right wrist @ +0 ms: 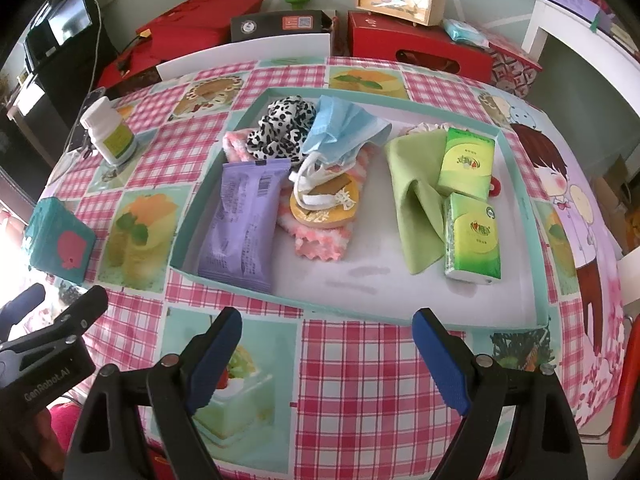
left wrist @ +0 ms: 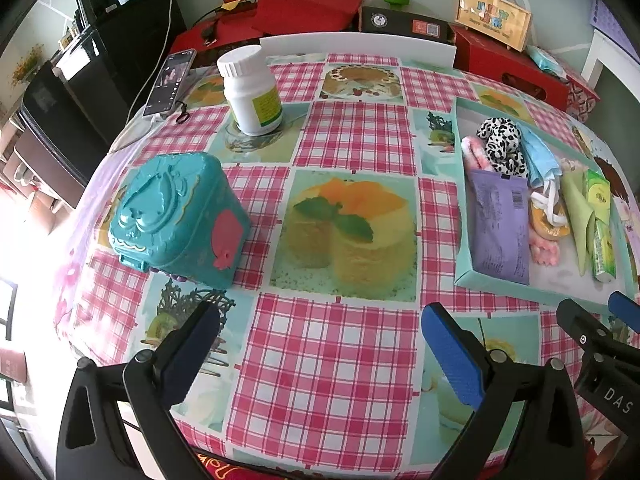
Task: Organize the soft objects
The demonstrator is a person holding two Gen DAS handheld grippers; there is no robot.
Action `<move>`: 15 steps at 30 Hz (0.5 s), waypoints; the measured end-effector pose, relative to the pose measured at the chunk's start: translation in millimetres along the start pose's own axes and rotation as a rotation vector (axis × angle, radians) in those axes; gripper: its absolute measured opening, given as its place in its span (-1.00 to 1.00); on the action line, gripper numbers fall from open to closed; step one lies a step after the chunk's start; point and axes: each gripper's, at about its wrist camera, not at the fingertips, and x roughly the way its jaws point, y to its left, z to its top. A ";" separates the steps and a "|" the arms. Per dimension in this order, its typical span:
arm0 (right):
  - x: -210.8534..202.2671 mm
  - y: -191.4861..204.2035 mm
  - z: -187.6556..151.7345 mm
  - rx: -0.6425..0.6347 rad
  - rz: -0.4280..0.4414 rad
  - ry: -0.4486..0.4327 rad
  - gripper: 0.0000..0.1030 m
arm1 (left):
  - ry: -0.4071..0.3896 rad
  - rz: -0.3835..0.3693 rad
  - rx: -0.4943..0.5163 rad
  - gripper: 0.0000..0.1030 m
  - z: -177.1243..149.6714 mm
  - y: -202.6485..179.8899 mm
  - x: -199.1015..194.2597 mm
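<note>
The table (left wrist: 328, 360), covered by a checked cloth with cake prints, fills both views. A shallow teal tray (right wrist: 520, 216) is set on its right part, just ahead of the right gripper (right wrist: 328, 356), whose jaws are spread wide and hold nothing. The soft things are gathered in the tray: a purple packet (right wrist: 240, 224) along the left wall, a leopard-print cloth (right wrist: 280, 128) at the far left corner, a blue face mask (right wrist: 344, 128) beside it, a pink fuzzy cloth (right wrist: 324, 240) under a round yellow item (right wrist: 324, 208), a green cloth (right wrist: 416, 200), and two green tissue packs (right wrist: 468, 200) to the right. The near right part of the tray floor is bare.

The left gripper (left wrist: 320, 352) is held over the near table edge, jaws likewise wide apart and empty; the tray lies well to its right. Open cloth is seen ahead of it.

A teal box (left wrist: 180, 216) stands ahead and left of the left gripper, well apart from the tray. A white bottle (left wrist: 252, 92) is upright farther back, with a phone (left wrist: 170, 82) near the far left edge. Red boxes (right wrist: 416, 48) are stacked beyond the far edge.
</note>
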 end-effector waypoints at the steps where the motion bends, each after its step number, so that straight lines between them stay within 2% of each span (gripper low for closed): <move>1: 0.7 -0.4 0.3 0.000 0.001 0.001 0.74 | 0.003 -0.001 0.000 0.95 0.3 0.1 0.8; 15: 2.0 -1.5 2.2 -0.005 -0.011 -0.007 0.74 | 0.010 0.005 0.005 0.95 2.4 -0.6 3.9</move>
